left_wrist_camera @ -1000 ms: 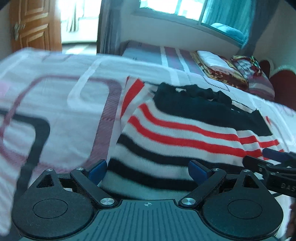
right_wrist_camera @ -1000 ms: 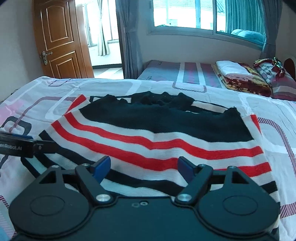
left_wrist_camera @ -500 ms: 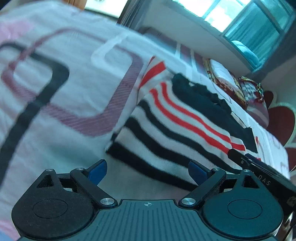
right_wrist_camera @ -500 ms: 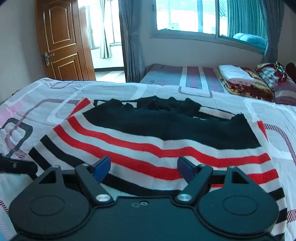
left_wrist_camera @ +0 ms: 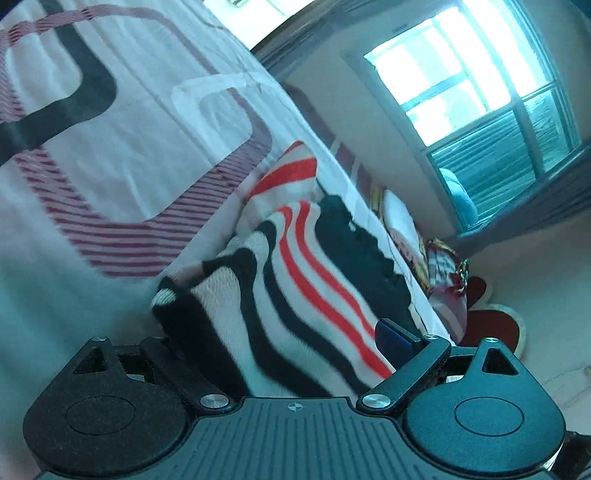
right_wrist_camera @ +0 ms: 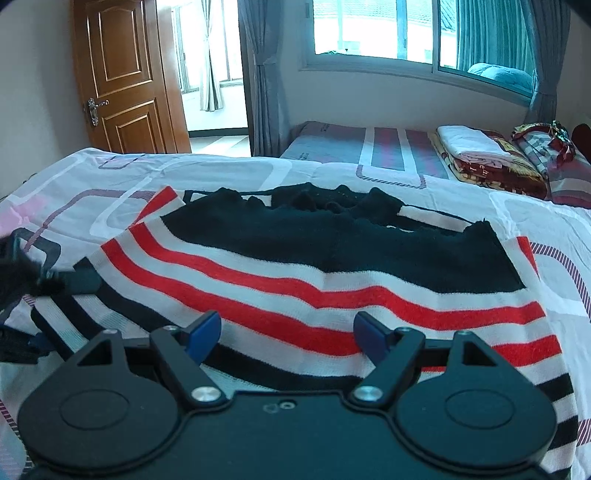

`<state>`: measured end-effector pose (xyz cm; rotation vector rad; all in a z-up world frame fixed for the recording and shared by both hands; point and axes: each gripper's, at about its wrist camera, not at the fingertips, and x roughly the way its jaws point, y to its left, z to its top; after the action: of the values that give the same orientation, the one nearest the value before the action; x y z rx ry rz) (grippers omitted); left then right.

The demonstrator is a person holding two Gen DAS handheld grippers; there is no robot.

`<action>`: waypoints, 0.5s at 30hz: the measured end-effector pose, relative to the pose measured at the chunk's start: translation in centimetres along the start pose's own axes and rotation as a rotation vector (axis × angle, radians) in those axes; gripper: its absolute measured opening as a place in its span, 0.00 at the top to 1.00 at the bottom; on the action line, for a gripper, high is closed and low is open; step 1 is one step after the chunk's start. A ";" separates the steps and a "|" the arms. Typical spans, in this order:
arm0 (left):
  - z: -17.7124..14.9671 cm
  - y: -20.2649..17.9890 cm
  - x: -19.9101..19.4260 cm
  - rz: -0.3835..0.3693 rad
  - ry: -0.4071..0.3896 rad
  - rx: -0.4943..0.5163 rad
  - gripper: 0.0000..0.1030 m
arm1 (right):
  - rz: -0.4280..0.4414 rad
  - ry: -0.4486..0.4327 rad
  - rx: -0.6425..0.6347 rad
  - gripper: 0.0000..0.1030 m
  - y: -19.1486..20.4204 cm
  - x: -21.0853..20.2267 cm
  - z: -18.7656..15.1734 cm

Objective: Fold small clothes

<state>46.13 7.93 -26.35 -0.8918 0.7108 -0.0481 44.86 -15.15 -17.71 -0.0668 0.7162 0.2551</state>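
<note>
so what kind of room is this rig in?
A bedroom, most likely in a home: the striped sweater lies on a bed with a patterned sheet, a second bed sits under the window, and there's a wooden door.

left wrist: rolled, seemingly close | right wrist: level, facing window | shared: striped sweater (right_wrist_camera: 325, 280)

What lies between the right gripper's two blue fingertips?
In the right wrist view, only the striped sweater lies in the right gripper gap, jaws apart, pads not pressing it.
</note>
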 end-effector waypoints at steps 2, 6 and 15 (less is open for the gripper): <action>0.3 -0.2 0.8 0.007 -0.009 0.003 0.36 | -0.004 -0.003 -0.004 0.24 -0.1 0.1 0.1; 0.9 0.4 1.7 0.017 -0.011 -0.015 0.51 | -0.018 -0.017 -0.001 0.24 -0.6 0.2 0.4; 1.2 -2.1 0.8 0.022 -0.065 0.143 0.78 | -0.071 0.045 -0.005 0.24 -2.0 1.9 -0.6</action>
<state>47.96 7.19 -24.70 -0.7452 0.6476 -0.0497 46.38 -16.82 -19.52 -0.1028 0.7564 0.1878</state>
